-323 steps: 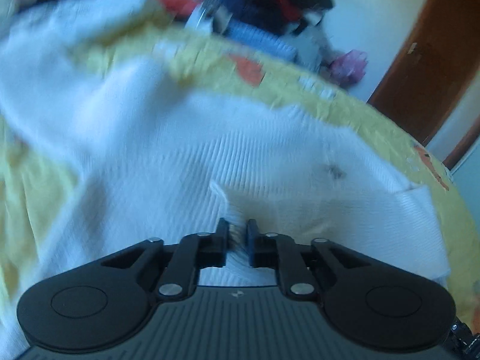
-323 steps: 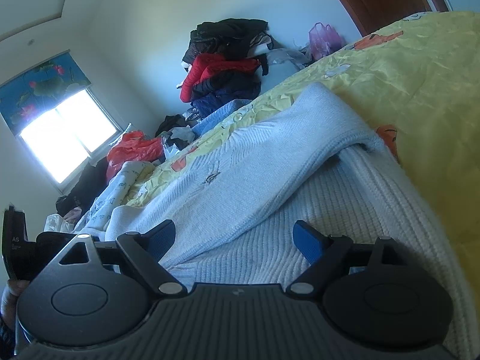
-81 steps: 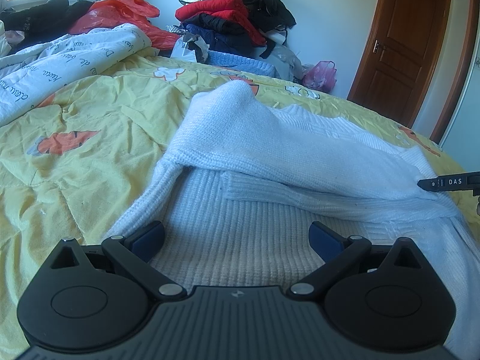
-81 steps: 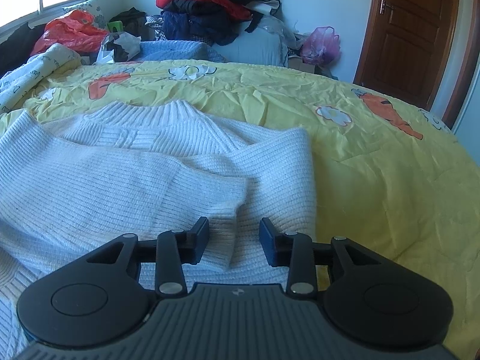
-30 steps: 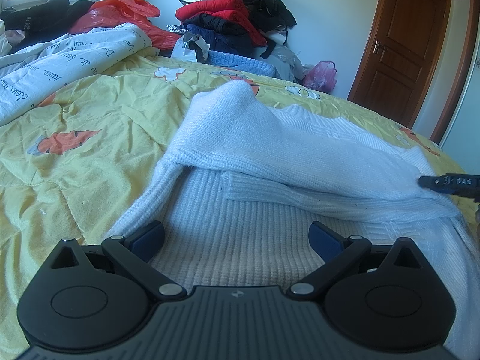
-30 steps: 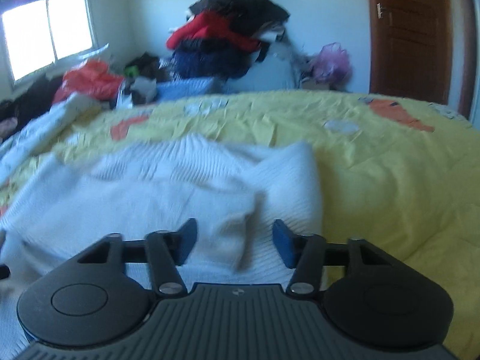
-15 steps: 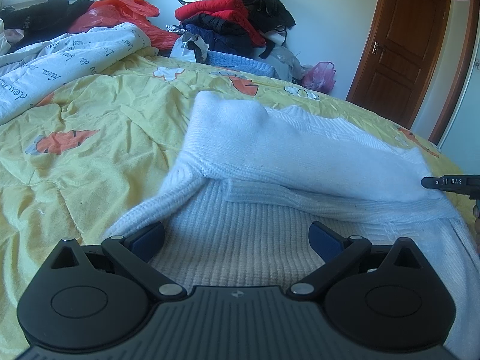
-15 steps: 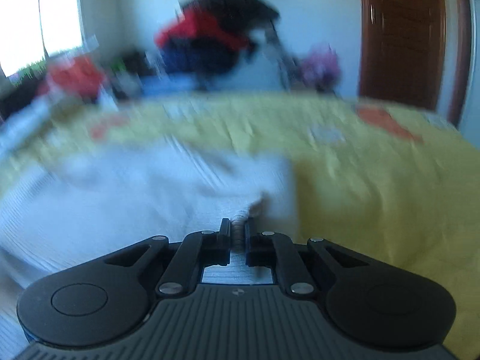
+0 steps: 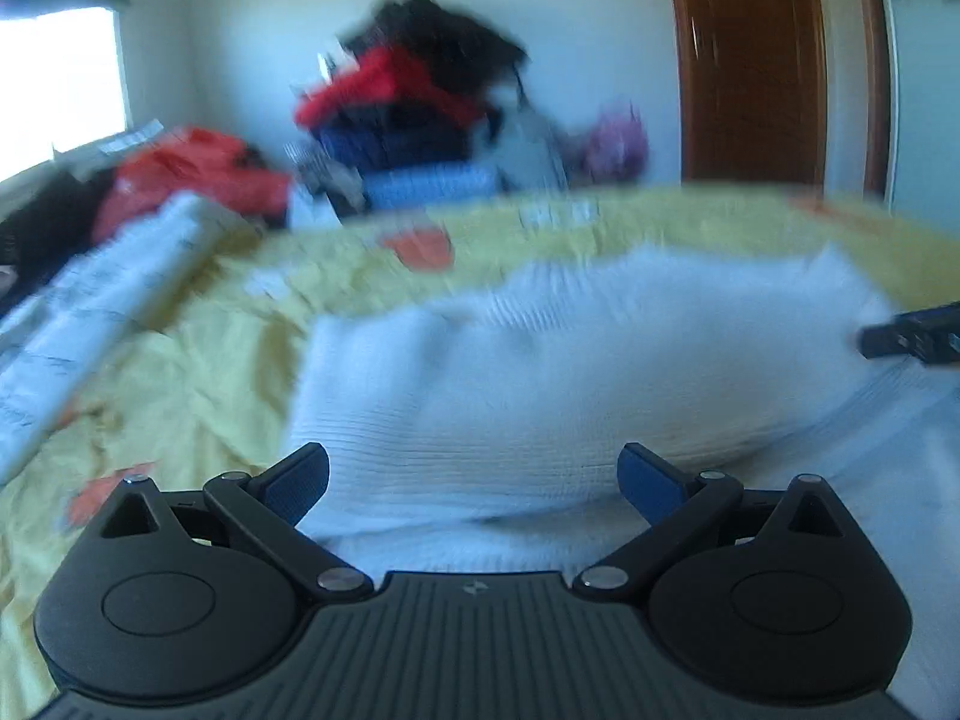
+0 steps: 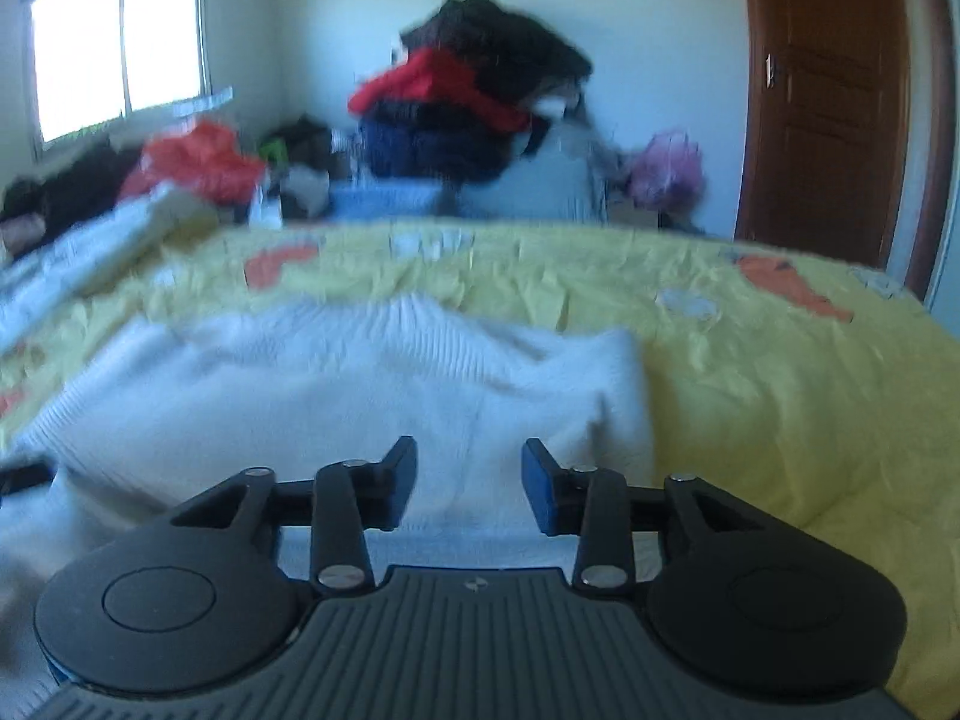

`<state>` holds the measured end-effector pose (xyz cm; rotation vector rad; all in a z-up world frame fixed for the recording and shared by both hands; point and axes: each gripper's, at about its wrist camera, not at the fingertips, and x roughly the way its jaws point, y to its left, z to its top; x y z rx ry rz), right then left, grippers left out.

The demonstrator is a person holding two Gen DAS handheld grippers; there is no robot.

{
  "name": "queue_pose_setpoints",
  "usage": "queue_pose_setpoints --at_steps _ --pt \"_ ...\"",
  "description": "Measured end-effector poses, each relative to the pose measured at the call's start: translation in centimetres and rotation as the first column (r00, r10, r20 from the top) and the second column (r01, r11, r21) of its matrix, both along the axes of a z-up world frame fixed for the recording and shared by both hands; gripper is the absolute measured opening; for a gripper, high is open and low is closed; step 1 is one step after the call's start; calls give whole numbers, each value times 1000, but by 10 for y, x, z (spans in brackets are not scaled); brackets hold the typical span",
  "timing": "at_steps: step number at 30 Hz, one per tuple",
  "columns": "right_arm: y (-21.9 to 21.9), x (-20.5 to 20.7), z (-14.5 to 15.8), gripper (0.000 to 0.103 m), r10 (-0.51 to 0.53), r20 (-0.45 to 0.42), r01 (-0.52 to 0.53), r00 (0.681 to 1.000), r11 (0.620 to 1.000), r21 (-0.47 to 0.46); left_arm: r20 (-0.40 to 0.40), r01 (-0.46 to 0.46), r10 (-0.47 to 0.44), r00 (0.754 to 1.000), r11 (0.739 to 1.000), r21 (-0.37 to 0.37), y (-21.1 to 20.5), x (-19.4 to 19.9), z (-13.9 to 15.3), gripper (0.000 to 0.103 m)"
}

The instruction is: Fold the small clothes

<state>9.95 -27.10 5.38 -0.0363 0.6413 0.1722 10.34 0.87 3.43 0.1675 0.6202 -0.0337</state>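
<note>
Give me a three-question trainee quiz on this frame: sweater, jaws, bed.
1. True or false: the white sweater lies on a yellow bedspread.
2. Which gripper has the wider jaws? A. left gripper B. right gripper
3. Is either gripper clamped on the sweater?

Key
1. True.
2. A. The left jaws stand wide; the right jaws are opening, with a narrower gap.
3. No. Both sets of jaws hang over the knit with nothing pinched between them.

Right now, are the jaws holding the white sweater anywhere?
No. The left gripper is wide open above the white sweater. The right gripper has its jaws opening, nothing pinched between them; the sweater lies loose on the yellow bedspread.
</note>
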Motion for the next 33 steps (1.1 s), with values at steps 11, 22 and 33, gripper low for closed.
queue_pose_setpoints --at_steps 11,22,33 --pt "5 -75 -17 66 26 -44 -26 999 1000 6 -10 4 -3 1000 1000 10 7 -13 -14 103" --pt "6 -155 -21 80 -45 -11 44 999 998 -41 -88 -51 47 995 998 -45 30 -104 -17 103" --pt "12 -163 -39 100 -32 -15 31 999 999 -45 -81 -58 48 996 990 -125 40 -110 -30 103"
